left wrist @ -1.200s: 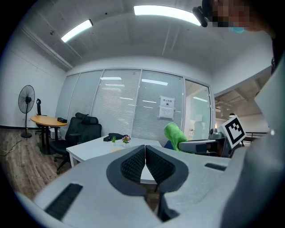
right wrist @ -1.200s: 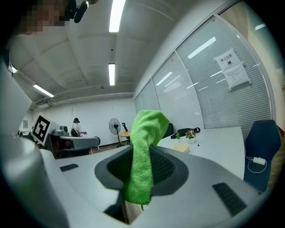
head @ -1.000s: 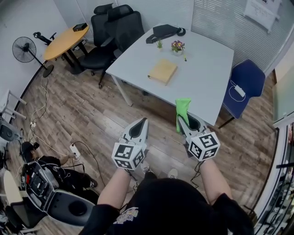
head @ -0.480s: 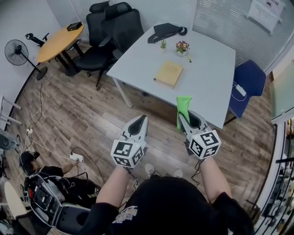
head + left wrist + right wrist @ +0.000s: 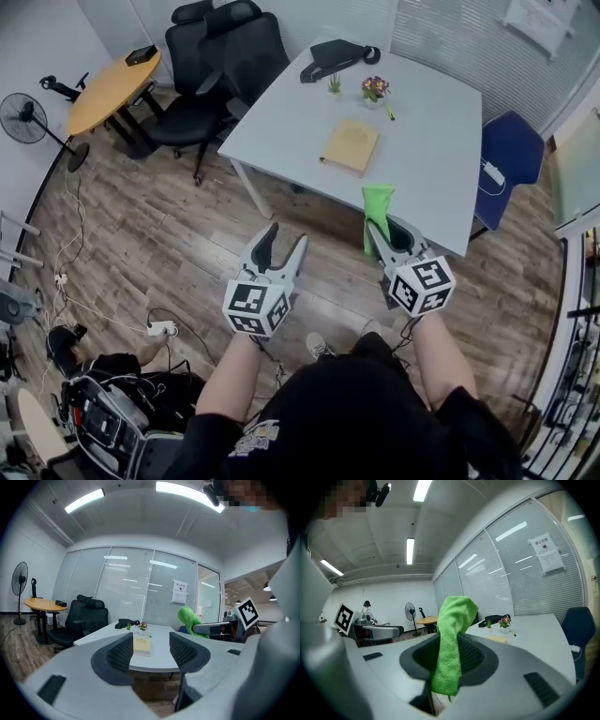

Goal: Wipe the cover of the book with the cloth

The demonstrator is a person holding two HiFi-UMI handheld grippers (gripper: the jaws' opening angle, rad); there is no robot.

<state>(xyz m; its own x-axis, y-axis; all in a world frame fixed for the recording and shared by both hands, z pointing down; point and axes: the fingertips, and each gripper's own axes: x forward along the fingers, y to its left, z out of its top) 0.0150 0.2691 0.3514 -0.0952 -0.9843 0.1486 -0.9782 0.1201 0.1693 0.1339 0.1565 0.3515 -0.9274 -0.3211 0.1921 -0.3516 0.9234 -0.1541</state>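
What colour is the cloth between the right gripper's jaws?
Bright green; the cloth shows best in the right gripper view.

A wood-plank floor (image 5: 169, 225) in mixed browns runs under a large white table (image 5: 281, 122) that sits at an angle in the room. Two black office chairs (image 5: 230, 47) stand at its far-left corner, and a blue chair (image 5: 511, 155) sits at its right side. Off to the left is a round wooden table (image 5: 108, 80), with a standing fan (image 5: 23, 117) near it by the pale wall. Behind the white table, a glass partition with closed blinds (image 5: 450, 37) carries a posted paper sheet (image 5: 179, 591). Long strip lights (image 5: 187, 489) glow on the white ceiling. A white power strip (image 5: 161, 329) and loose cables lie on the floor.
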